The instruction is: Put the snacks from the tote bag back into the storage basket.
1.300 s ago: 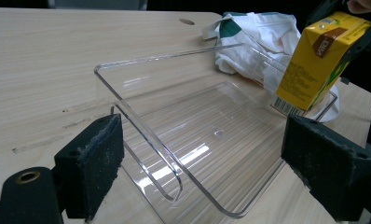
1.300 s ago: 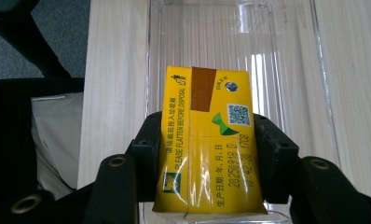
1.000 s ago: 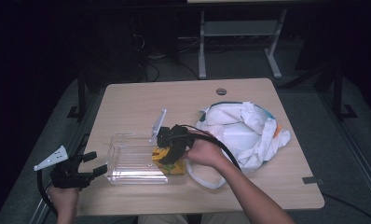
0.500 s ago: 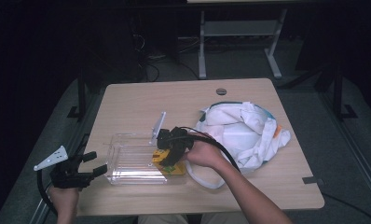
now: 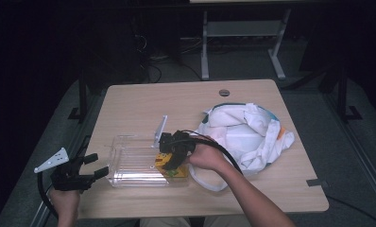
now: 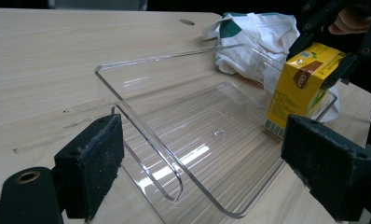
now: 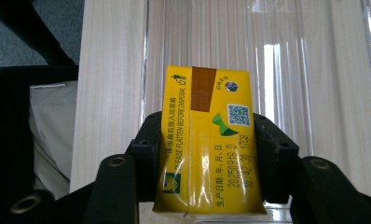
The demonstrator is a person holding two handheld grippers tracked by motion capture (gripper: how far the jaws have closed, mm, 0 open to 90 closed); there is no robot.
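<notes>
A yellow drink carton [image 7: 206, 140] is clamped between the jaws of my right gripper [image 5: 173, 152], which is shut on it. The carton [image 6: 302, 81] stands tilted at the right end of a clear plastic tray [image 6: 174, 135], its lower edge on or just above the tray floor. The tray [image 5: 136, 163] lies on the wooden table near the front left. My left gripper [image 5: 89, 166] is held off the table's left edge, jaws open and pointing at the tray's near end, with nothing between them.
A crumpled white cloth bag [image 5: 245, 130] with teal and orange trim lies right of the tray. A small white upright piece [image 5: 160, 129] stands behind the tray. A round cable hole [image 5: 224, 92] sits at the table's back.
The right gripper with the carton has shifted very slightly within the tray's right end. The left gripper has stayed in place.
</notes>
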